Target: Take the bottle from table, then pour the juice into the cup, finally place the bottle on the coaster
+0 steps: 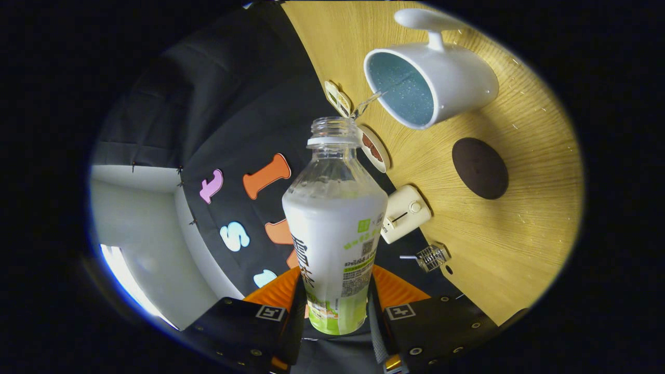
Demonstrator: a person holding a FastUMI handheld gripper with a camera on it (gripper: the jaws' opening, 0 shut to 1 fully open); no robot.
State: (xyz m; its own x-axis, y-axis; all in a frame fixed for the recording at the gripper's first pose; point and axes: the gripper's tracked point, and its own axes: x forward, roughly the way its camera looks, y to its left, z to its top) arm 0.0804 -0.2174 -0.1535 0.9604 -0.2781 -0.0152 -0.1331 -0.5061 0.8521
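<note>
The hand-held gripper (336, 311) clamps the open, tilted bottle (335, 228) low on its labelled body, mouth near the cup (431, 83) on the desk (509, 228); thin plastic probably dents and slips, so hold moderately.

gripper (335, 311) with two blocky bodies, a square fiducial tag on each, round screws along the outer edges, ribbed wedge-shaped panels behind the tags

wooden table (499, 249) | cream appliance (406, 214) | small clear gadget (432, 256) | round disc (374, 148)
</note>
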